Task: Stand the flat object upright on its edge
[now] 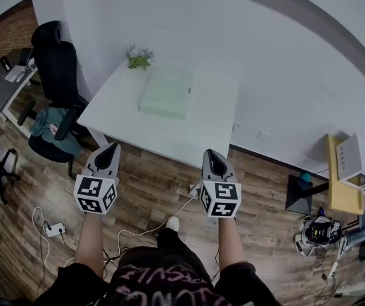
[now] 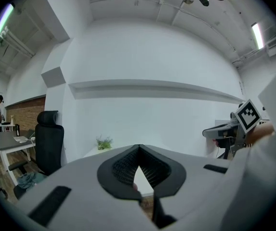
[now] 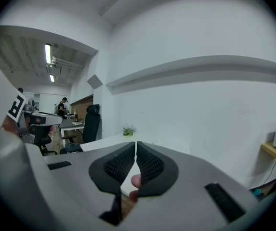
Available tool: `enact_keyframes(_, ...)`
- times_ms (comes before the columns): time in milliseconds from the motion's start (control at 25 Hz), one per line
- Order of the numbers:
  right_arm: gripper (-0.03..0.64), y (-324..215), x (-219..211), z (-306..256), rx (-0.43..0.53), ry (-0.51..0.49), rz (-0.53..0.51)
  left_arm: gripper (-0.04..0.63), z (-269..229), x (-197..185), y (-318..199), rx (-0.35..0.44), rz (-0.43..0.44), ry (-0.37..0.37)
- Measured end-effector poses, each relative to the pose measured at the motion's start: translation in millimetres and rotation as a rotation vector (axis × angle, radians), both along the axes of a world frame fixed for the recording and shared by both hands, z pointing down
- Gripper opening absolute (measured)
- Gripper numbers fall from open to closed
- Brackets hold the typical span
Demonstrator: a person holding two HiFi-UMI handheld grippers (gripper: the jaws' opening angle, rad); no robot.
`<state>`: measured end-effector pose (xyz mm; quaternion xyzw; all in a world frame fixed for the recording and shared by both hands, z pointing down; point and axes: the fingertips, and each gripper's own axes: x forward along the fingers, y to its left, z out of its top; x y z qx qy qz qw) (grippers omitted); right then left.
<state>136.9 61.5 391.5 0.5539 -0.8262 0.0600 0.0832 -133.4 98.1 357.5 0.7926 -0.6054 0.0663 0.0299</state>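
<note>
A flat pale green slab (image 1: 167, 92) lies face down on the white table (image 1: 118, 104), near its middle. Both grippers hang over the wood floor, short of the table's near edge. My left gripper (image 1: 110, 147) is at the left, its jaws closed tip to tip with nothing held. My right gripper (image 1: 210, 153) is at the right, also shut and empty. In the left gripper view the closed jaws (image 2: 138, 148) point at the table, and the right gripper's marker cube (image 2: 248, 115) shows at the right. In the right gripper view the jaws (image 3: 136, 144) meet at the tips.
A small potted plant (image 1: 139, 58) stands at the table's far edge. A black office chair (image 1: 55, 62) with a teal cloth (image 1: 47, 121) sits left of the table. Cables and a power strip (image 1: 53, 229) lie on the floor. A yellow shelf (image 1: 339, 177) with a white box stands at the right.
</note>
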Motion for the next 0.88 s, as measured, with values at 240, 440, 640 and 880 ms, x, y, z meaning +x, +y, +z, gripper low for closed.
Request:
enact_keyframes(240,0.028,-65,9,7,-0.024,-0.015,-0.027,0.014,1,10,-58,-0.02,-0.029,-0.02)
enact_keyframes(440,0.028,-104,14,7,-0.041,-0.022,-0.052,0.014,-5,20,-92,-0.028,-0.041,-0.038)
enact_keyframes(640,0.028,-127,15,9,-0.05,-0.032,-0.066,0.014,-5,20,-111,-0.034,-0.058,-0.048)
enact_keyframes(880,0.028,-152,12,11,-0.05,-0.028,-0.075,0.014,-9,16,-137,-0.025,-0.069,-0.046)
